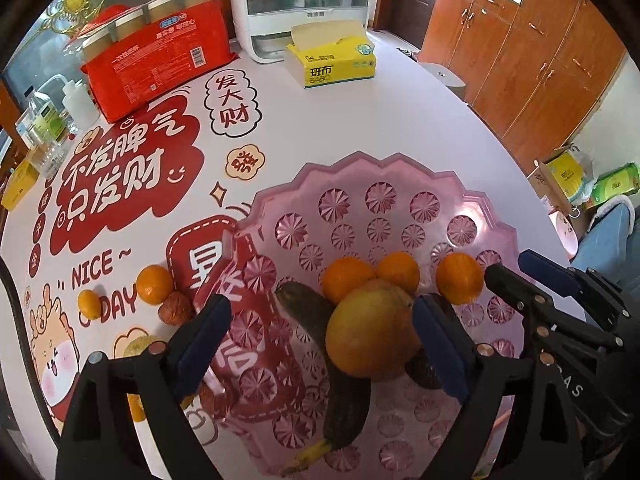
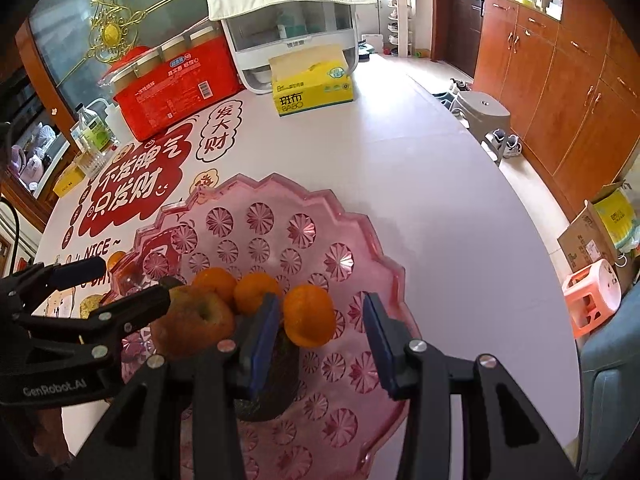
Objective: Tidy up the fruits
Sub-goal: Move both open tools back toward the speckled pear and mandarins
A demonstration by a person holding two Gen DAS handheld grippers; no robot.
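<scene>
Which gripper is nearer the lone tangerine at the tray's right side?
Right. The right gripper has its open fingers on either side of the lone tangerine, not pressing it. The left gripper hangs open over the apple, further left in the pink tray.

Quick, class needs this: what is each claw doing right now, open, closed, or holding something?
Left claw: open, holding nothing, above the apple.
Right claw: open, empty; a tangerine sits between its fingers, untouched.

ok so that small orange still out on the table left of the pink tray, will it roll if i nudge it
Probably. The small orange looks round and smooth and sits on the flat table, so a sideways nudge would likely send it rolling. It seems firm enough to take a light squeeze, and light for its size. The bigger orange and the brown wrinkled fruit beside it might stop it.
</scene>
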